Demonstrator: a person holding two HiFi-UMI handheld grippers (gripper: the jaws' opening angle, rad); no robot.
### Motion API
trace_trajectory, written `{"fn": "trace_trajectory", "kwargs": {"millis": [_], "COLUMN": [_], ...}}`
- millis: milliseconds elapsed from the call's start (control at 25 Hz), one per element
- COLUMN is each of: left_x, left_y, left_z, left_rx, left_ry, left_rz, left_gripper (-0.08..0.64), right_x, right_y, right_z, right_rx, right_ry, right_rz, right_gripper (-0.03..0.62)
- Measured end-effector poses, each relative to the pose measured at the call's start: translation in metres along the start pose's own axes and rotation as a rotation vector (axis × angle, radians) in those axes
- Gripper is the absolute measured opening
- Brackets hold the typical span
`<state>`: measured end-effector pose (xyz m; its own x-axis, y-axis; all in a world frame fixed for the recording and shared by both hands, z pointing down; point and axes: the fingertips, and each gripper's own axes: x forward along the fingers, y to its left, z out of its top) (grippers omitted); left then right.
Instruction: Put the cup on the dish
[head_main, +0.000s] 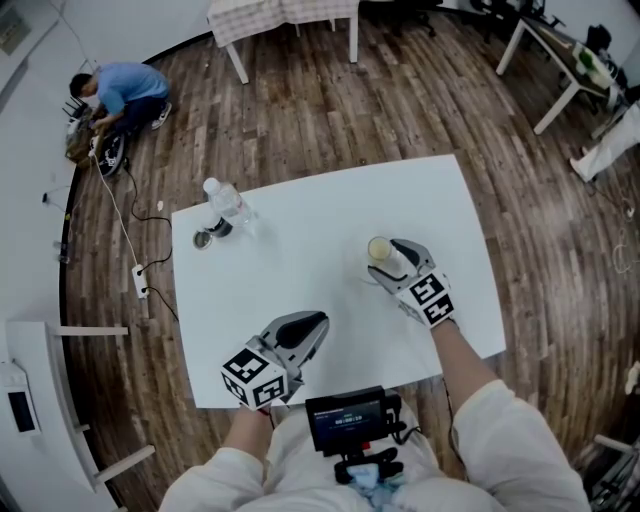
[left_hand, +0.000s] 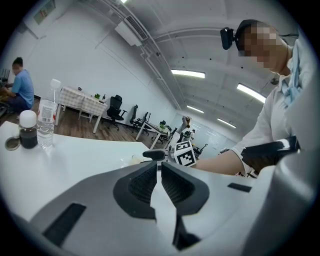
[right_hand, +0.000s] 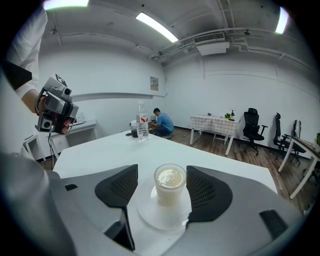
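Right gripper view: cup (right_hand: 170, 187) upright on dish (right_hand: 155, 217), between jaws of right hand-held gripper (right_hand: 162, 182), spread, no contact. Placement looks done; only pull-back remains; left hand-held gripper (left_hand: 161, 172) closed, empty.

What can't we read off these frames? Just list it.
- Head view: the right gripper covers most of the dish.
- Left gripper view: the left gripper hides the base of the cup and the dish with its own body.
- Print on the bottle: too small in every view.
- Contents of the dark jar: too small to tell.
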<state>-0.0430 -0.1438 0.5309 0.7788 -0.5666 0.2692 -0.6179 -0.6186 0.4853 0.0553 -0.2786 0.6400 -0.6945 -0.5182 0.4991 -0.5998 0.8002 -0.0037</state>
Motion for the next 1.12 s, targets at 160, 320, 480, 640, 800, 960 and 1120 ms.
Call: {"fn": "trace_trajectory", "kwargs": {"millis": [160, 320, 480, 640, 800, 960, 1120], "left_x": [0.0, 0.001, 0.0, -0.002, -0.006, -0.009, -0.013], "left_y": [-0.004, -0.008, -0.015, -0.02, -0.026, -0.032, -0.036], "left_z": [0.002, 0.001, 0.001, 0.001, 0.0, -0.003, -0.006], "left_rx": [0.006, 0.007, 0.012, 0.021, 0.023, 0.025, 0.023], "left_ry": [-0.012, -0.015, -0.022, -0.028, -0.033, -0.036, -0.036], "left_rz": [-0.006, -0.005, -0.012, -0.014, -0.012, -0.01, -0.007], "left_gripper": [0.018, 0.018, 0.018, 0.018, 0.018, 0.018, 0.018], "right_x": [-0.012, -0.025, -0.04, -0.056, -0.071, -0.085, -0.101], "right_y": [0.004, 0.009, 0.018, 0.029, 0.042, 0.049, 0.059], "right_z": [-0.004, -0.004, -0.004, 0.0, 0.003, 0.008, 0.011], "right_rx": [0.005, 0.018, 0.031, 0.039, 0.044, 0.047, 0.063], "right_ry": [-0.002, -0.015, -0.026, -0.048, -0.063, -0.082, -0.093], "right_rz": [-0.016, -0.025, -0.031, -0.042, -0.038, -0.038, -0.022], "right_gripper": [0.305, 0.305, 0.305, 0.305, 0.305, 0.305, 0.304]}}
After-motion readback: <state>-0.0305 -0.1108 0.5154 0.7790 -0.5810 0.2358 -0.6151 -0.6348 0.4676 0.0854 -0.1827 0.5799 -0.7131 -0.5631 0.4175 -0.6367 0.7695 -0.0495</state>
